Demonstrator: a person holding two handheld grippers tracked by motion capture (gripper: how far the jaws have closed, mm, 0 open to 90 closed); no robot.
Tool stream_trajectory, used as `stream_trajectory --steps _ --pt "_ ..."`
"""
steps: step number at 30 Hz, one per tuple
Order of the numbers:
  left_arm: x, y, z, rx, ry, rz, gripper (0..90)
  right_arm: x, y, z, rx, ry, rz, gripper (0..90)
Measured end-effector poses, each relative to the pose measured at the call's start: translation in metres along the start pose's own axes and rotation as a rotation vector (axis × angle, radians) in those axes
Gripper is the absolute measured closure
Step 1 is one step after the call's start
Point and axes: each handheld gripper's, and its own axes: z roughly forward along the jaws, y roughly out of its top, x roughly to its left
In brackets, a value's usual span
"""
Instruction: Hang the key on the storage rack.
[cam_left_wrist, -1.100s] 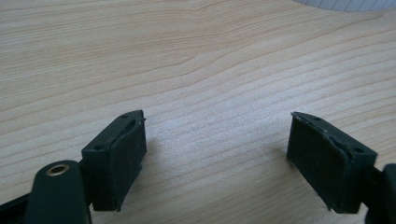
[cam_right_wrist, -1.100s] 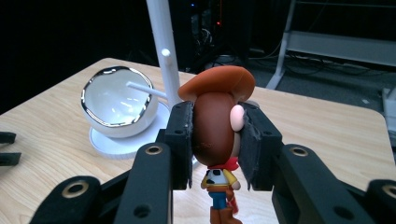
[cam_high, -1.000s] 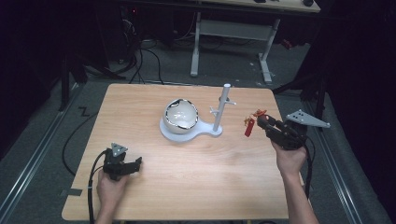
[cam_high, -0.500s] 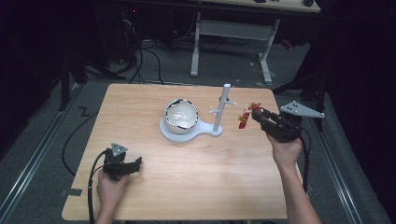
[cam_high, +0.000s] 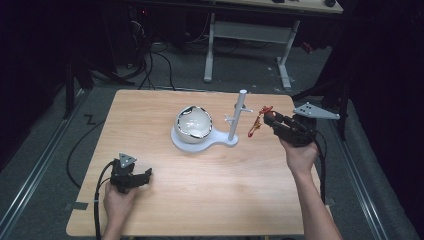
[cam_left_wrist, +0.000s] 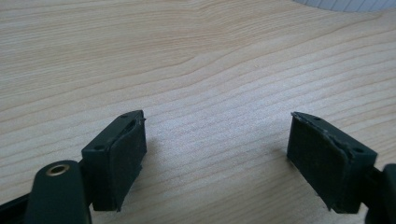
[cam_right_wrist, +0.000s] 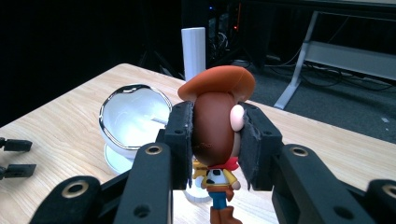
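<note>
Wood table (cam_high: 165, 210); white stand w/ post (cam_high: 239, 117) & glossy dome (cam_high: 194, 122); desk frame (cam_high: 250, 35) behind.

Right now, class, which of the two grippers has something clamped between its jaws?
The right gripper: its pads squeeze the head of a cowboy figure. The left gripper rests open on the table, nothing between its jaws.

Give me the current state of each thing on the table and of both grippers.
cowboy figure: clamped by the head, hanging off the table near the post.
right gripper: shut on the figure.
left gripper: open, nothing between the jaws, low over the table.
white stand: flat on the table, post upright.
shiny dome: sitting on the stand, opening towards the post.
</note>
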Motion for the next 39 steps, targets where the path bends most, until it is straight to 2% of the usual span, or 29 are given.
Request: stream_trajectory --steps 7,14,25,39 --pt "0.0 0.0 0.0 0.0 0.0 -0.001 20.3 0.001 0.005 0.01 0.003 0.02 0.016 67.8" --pt "0.0 0.0 0.0 0.0 -0.001 -0.001 20.3 0.003 0.01 0.018 0.018 0.019 0.009 67.8" --pt "0.001 0.0 0.0 -0.001 -0.004 -0.004 20.3 0.005 0.015 0.028 0.035 0.012 0.006 67.8" --pt "0.0 0.0 0.0 -0.001 -0.002 -0.002 20.2 0.0 0.013 0.034 0.056 -0.01 0.016 67.7"
